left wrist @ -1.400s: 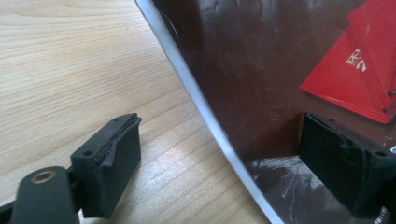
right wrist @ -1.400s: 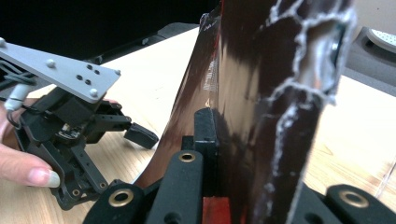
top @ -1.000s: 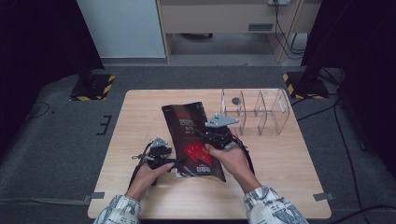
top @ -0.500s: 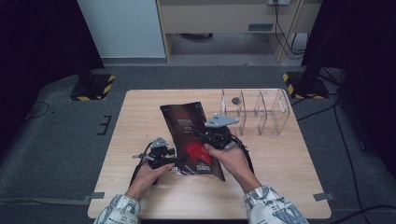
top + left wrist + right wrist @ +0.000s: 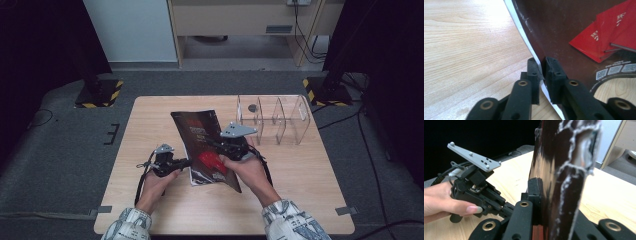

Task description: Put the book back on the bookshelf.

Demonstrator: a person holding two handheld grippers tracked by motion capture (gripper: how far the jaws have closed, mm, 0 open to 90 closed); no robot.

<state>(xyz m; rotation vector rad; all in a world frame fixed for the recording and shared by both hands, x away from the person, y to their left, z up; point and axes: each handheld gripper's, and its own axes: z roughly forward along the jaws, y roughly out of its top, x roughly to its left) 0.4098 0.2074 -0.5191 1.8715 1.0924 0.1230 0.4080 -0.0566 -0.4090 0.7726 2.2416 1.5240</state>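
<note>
Now both hands reach level, the left fingers (image 5: 541, 75) just closed and the right fingers (image 5: 541, 202) clamped on the magazine (image 5: 202, 145).

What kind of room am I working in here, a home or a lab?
Most likely a lab or recording workspace: a bare wooden table on grey carpet, black stands with hazard-striped bases at its corners, and a clear divided organizer set out beside the dark booklet.

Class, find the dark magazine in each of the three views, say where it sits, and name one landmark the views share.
High view: magazine at table centre, between both grippers.
Left gripper view: upper right, its white edge pinched between the jaws of the left gripper.
Right gripper view: centre, standing edge-on in the jaws of the right gripper.
Shared landmark: the wooden table.
</note>
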